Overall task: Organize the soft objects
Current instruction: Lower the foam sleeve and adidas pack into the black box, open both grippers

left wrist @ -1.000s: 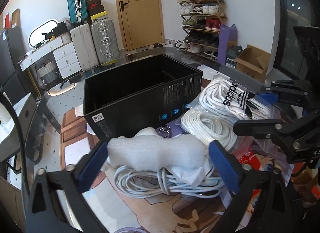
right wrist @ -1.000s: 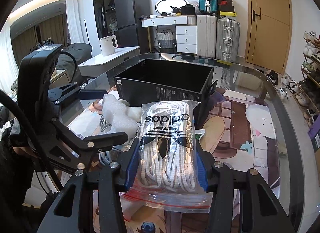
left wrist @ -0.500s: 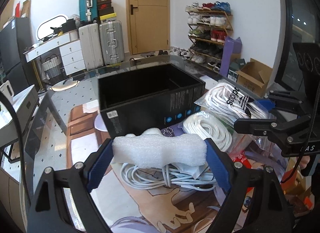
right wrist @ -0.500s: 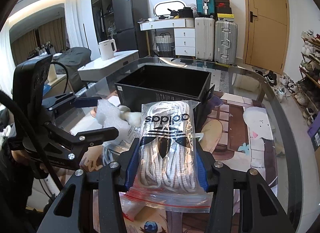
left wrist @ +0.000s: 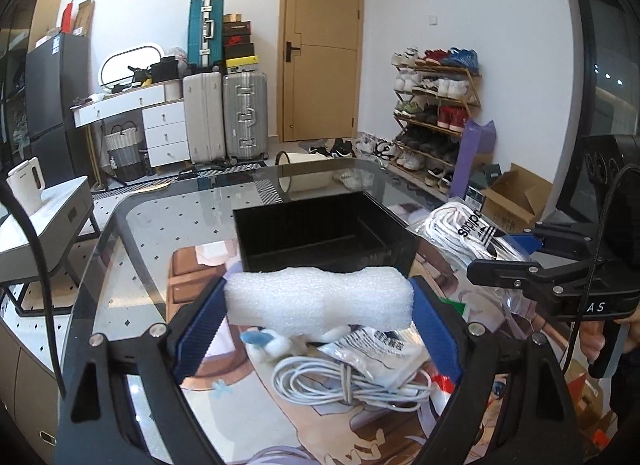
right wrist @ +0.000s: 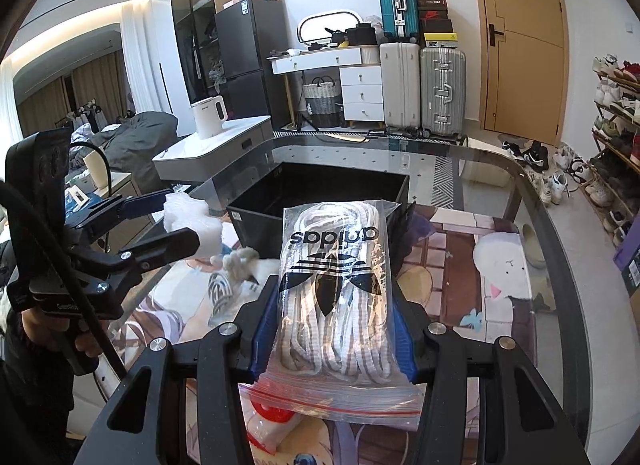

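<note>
Left tool (left wrist: pixel 318 315) is pinching a white foam block (left wrist: pixel 318 299) endwise between its 2 blue pads, holding it clear above the glass counter (left wrist: pixel 168 221), just in front of the open black box (left wrist: pixel 324 235). Right tool (right wrist: pixel 334 331) is gripping a clear zip bag of white laces (right wrist: pixel 334 285) by its sides, the bag pointing toward the same box (right wrist: pixel 320 193). A coiled white cable (left wrist: pixel 348 383) and a printed packet (left wrist: pixel 380 347) are lying on the counter beneath the foam.
</note>
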Motion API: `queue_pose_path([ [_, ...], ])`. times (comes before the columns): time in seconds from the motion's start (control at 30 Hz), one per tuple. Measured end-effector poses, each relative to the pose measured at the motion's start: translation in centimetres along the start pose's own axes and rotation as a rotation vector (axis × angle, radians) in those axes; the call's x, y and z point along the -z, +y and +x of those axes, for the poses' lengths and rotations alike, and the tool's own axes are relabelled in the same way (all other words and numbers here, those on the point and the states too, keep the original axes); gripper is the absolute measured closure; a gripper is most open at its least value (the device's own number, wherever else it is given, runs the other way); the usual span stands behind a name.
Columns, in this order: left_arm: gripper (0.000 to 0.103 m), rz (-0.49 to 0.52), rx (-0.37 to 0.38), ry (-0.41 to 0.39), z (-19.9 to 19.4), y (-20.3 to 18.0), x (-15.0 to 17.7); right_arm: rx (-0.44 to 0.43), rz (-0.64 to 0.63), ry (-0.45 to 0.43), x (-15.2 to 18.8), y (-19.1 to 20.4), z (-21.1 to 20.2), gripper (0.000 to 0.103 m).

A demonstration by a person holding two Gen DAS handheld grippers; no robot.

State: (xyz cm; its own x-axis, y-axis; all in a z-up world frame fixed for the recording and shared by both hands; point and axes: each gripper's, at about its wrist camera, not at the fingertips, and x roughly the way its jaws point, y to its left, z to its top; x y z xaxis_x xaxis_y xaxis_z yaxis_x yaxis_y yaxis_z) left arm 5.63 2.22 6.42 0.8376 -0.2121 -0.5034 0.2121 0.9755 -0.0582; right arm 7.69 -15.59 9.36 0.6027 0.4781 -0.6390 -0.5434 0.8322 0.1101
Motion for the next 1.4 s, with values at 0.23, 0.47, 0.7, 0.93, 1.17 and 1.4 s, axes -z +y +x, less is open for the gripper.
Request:
queue_pose_path([
  [0.23, 0.014, -0.035, -0.014, -0.016, 0.0, 1.1, -1.3, 0.005, 0.002, 0.009, -1.8, 0.0, 0.4, 0.053],
  [0.47, 0.014, -0.036, -0.026, -0.028, 0.4, 1.5, -2.3, 0.008, -0.008, 0.013, -4.1, 0.1, 0.9, 0.053],
  [0.7, 0.014, -0.023, -0.033, -0.032, 1.4, 1.7, -3.2, 0.011, -0.028, 0.035, -5.6, -0.1, 2.0, 0.053],
  [0.93, 0.014, -0.018, -0.044, -0.013, 3.3, 2.0, -3.4, 0.022, -0.052, 0.073, -6.7, -0.2, 3.9, 0.053],
  [1.17, 0.014, -0.012, -0.049, 0.014, 5.5, 2.3, -3.5, 0.042, -0.086, 0.111, -7.5, -0.4, 6.0, 0.053],
  [1.4, 0.014, 0.012, -0.057, 0.035, 7.6, 2.2, -3.7, 0.065, -0.138, 0.156, -7.5, -0.4, 8.4, 0.053],
])
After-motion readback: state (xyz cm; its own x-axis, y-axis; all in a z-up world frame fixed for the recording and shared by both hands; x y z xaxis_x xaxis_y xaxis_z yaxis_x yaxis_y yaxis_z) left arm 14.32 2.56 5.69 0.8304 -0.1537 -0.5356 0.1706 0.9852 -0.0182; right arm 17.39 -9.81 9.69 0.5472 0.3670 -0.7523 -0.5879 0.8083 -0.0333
